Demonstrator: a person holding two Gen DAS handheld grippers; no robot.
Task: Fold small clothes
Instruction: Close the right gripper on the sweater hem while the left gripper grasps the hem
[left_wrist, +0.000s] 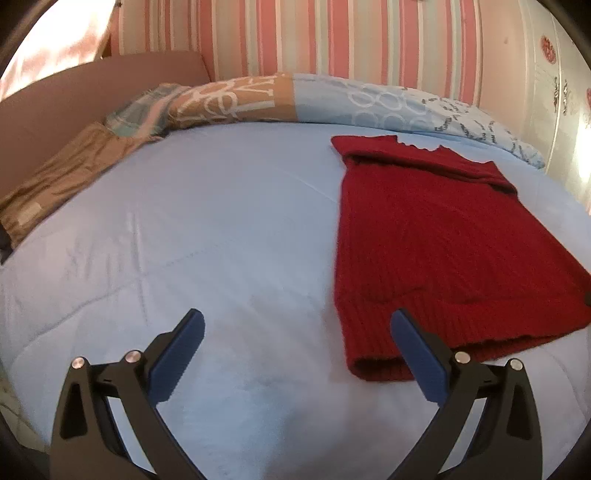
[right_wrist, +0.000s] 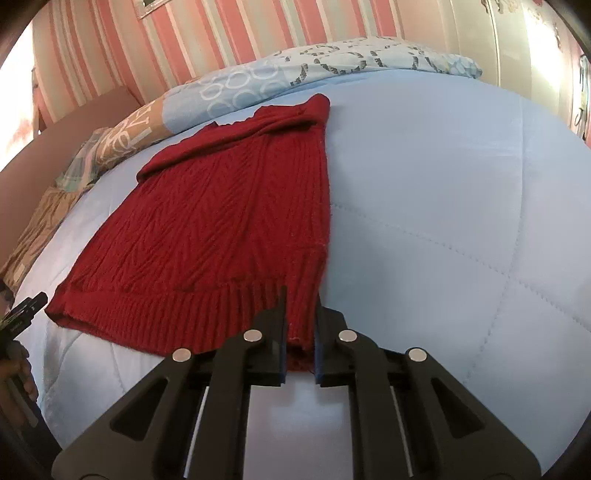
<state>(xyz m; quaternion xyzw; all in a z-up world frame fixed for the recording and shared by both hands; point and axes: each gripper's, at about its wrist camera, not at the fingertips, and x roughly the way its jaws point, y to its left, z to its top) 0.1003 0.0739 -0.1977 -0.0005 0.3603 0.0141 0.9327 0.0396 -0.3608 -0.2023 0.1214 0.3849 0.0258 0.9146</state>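
A red knitted sweater (left_wrist: 436, 240) lies flat on the light blue quilt (left_wrist: 203, 221), sleeves folded in, ribbed hem toward me. My left gripper (left_wrist: 297, 321) is open and empty, low over the quilt at the sweater's near left hem corner; its right finger (left_wrist: 417, 354) is over the hem. In the right wrist view my right gripper (right_wrist: 300, 314) is shut on the near right hem corner of the sweater (right_wrist: 221, 221). The left gripper's tip shows at that view's left edge (right_wrist: 29, 304).
A patterned blue and tan pillow (left_wrist: 295, 99) lies along the far side of the bed. A brown headboard (left_wrist: 92, 88) and a tan cloth (left_wrist: 66, 177) are at the left. A pink striped wall (left_wrist: 332, 37) stands behind.
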